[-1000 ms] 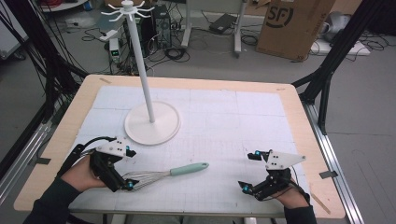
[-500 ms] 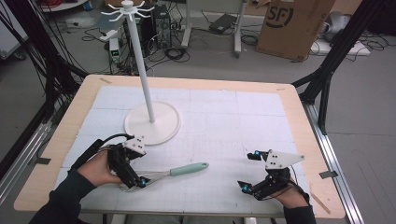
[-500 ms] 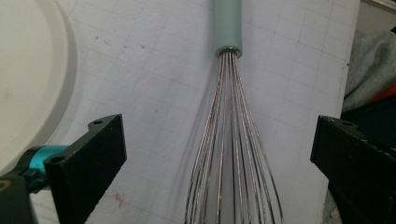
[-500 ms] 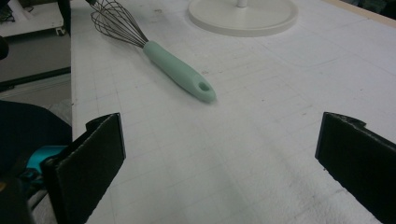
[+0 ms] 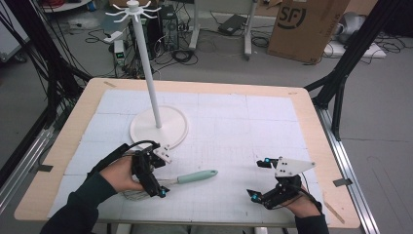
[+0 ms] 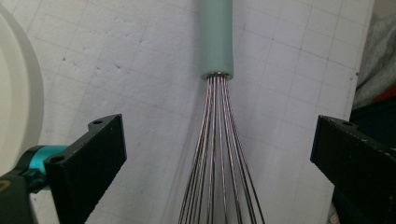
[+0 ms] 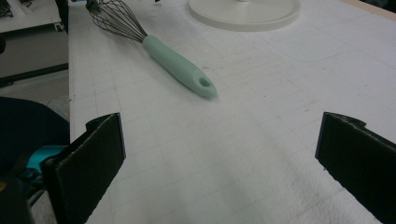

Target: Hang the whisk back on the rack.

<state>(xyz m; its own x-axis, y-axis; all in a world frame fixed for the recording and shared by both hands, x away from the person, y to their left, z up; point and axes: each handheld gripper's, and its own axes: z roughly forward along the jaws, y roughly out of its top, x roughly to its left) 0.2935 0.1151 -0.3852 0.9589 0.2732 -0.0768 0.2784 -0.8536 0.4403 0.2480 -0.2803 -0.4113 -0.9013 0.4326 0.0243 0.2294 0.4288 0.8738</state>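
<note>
Jaws now astride whisk [image 6: 215,154] wires.

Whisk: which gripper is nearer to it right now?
Left. The left gripper is over the whisk, its open jaws straddling the wires just below the handle. The right gripper sits apart, beyond the handle's free end, jaws open.

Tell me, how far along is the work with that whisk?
Early. The left gripper is in place, its open fingers on either side of the whisk wires, not closed. The whisk lies flat on the table. Gripping and lifting remain, perhaps toward the white stand. The right gripper waits open.
</note>
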